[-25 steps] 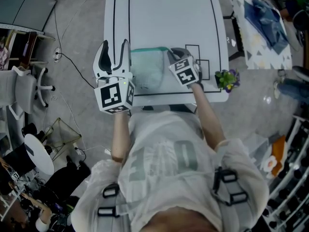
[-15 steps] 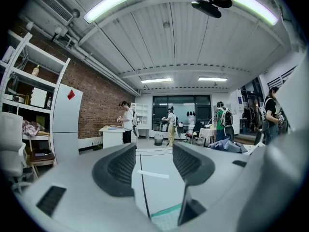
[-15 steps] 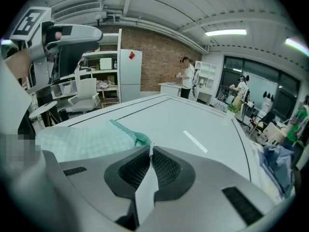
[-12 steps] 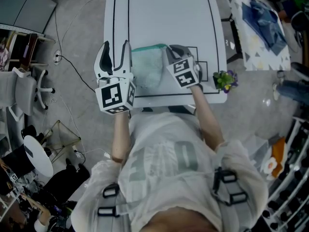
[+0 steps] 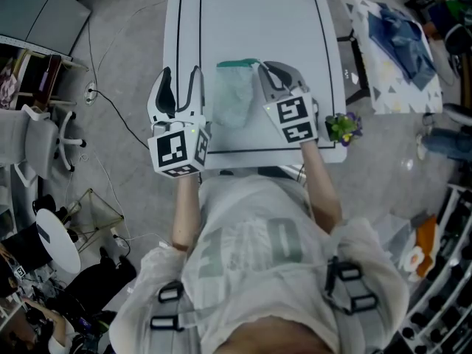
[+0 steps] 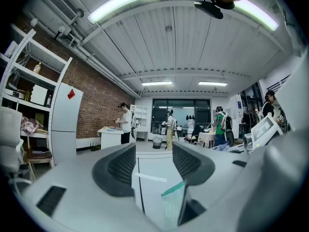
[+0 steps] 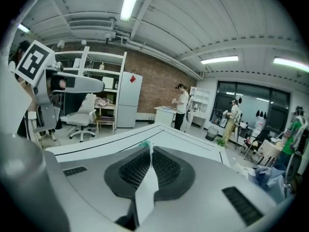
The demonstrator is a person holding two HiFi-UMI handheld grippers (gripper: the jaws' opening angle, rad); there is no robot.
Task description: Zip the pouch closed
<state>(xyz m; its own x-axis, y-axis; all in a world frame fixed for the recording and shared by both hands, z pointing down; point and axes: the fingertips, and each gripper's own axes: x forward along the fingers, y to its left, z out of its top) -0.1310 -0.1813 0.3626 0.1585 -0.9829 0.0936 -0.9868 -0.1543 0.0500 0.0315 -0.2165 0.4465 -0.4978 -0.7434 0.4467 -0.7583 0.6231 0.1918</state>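
Translucent, green-topped pouch [image 5: 237, 94] hangs over the white table [image 5: 251, 21] in my head view, between left gripper [image 5: 181, 80] and right gripper [image 5: 267, 74]. In the left gripper view, I see jaws apart, pinching nothing. In the right gripper view, jaws are clenched on the pouch's edge.

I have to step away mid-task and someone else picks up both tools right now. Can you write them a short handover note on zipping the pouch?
The left tool is open and empty, level beside the pouch's left side, not touching it.
The right tool is shut on the right edge of the translucent mesh pouch with a green zip strip, near its far corner.
The pouch is over the near part of the white table with black outlines, green strip at the far end.
Done: one side gripped.
Left: the views do not show whether the zip is shut. Check it; if it is open, probably steady the pouch with the left tool and pull the slider across.
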